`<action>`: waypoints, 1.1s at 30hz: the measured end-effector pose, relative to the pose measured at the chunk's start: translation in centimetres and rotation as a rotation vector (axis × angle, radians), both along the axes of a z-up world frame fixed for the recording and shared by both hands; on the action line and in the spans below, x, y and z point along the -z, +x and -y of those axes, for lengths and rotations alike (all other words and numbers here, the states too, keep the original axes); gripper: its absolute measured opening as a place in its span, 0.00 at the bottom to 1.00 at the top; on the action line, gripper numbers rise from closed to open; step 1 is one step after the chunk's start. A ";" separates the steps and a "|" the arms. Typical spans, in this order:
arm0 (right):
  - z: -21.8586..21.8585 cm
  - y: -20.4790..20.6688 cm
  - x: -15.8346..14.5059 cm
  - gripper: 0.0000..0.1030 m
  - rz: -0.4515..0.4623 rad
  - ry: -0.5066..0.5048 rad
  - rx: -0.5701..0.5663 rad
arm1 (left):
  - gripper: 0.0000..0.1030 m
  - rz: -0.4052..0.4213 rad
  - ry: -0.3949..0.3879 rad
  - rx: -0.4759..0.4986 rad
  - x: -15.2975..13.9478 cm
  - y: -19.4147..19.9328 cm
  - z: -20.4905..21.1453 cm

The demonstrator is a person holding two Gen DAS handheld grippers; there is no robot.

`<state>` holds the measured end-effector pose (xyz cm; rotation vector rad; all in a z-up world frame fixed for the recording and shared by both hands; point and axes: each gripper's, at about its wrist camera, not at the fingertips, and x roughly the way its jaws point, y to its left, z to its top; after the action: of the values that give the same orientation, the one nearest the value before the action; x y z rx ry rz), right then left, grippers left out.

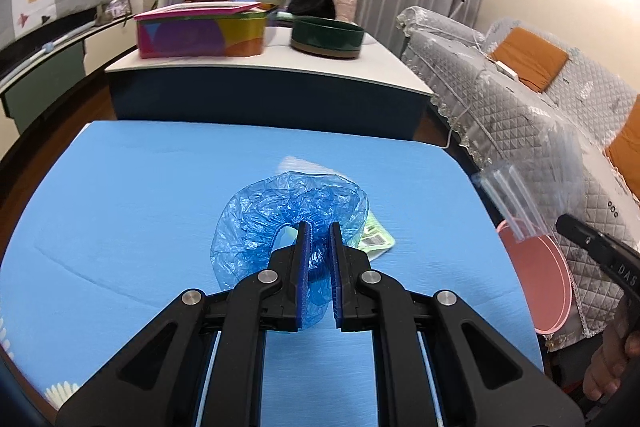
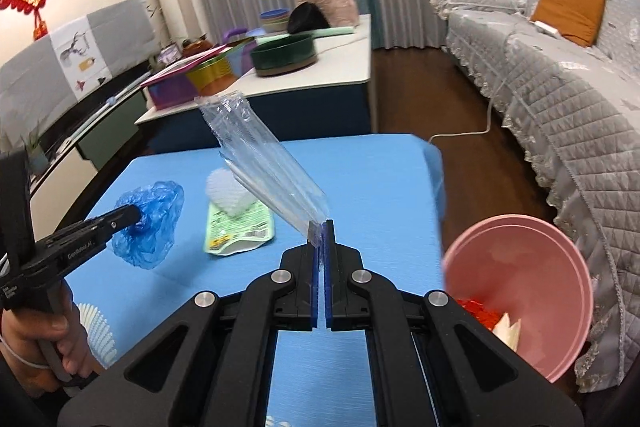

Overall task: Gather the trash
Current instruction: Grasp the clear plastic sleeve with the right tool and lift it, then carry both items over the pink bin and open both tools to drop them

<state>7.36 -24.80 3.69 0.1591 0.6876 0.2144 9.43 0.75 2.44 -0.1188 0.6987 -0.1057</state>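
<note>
On the blue bench (image 1: pixel 120 211), seen from the left wrist camera, the left hand-held gripper (image 1: pixel 319 233) is clenched around a crumpled blue shoe cover (image 1: pixel 280 211). The cover bunches between the two blue pads (image 1: pixel 304 267) and spreads out in front of them. Just beyond it, partly hidden underneath, lies a green packet (image 1: pixel 378 237). At the right edge, the right hand-held gripper (image 1: pixel 560 223) holds up a clear wrapper (image 1: pixel 532 187) above a pink bin (image 1: pixel 544 287) that stands just beside the bench. A white cupcake liner (image 1: pixel 60 391) peeks in at the lower left. Behind stands a second bench (image 1: pixel 384 67) carrying a colourful box (image 1: pixel 200 35) and a dark green bowl (image 1: pixel 326 37). A grey quilted sofa (image 1: pixel 520 107) fills the right side.

From the right wrist camera, the right hand-held gripper (image 2: pixel 321 225) is shut tight on the lower end of the clear wrapper (image 2: pixel 264 163), which slants up and to the left, off the bench (image 2: pixel 380 195). To the left, the left hand-held gripper (image 2: pixel 138 215) grips the shoe cover (image 2: pixel 150 223). Between the two lies the green packet (image 2: pixel 240 231), with a white foam net (image 2: pixel 230 193) resting on its far end. The pink bin (image 2: pixel 520 251) sits at lower right, beside the bench, with red and cream scraps inside. A cupcake liner (image 2: pixel 96 327) lies near the lower left.
</note>
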 end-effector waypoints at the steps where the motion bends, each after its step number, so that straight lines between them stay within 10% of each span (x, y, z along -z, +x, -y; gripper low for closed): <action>1: 0.4 0.0 0.0 0.02 0.002 0.005 0.008 | 0.09 0.004 0.002 0.005 0.0 -0.1 0.3; 33: 19.1 -5.9 0.6 0.02 -0.003 0.096 0.417 | 0.09 0.036 0.006 0.408 -0.2 -0.2 19.4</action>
<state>1.45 -43.87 3.11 0.3899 0.6320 -0.1531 9.20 -18.60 2.65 0.0327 0.6797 -0.4953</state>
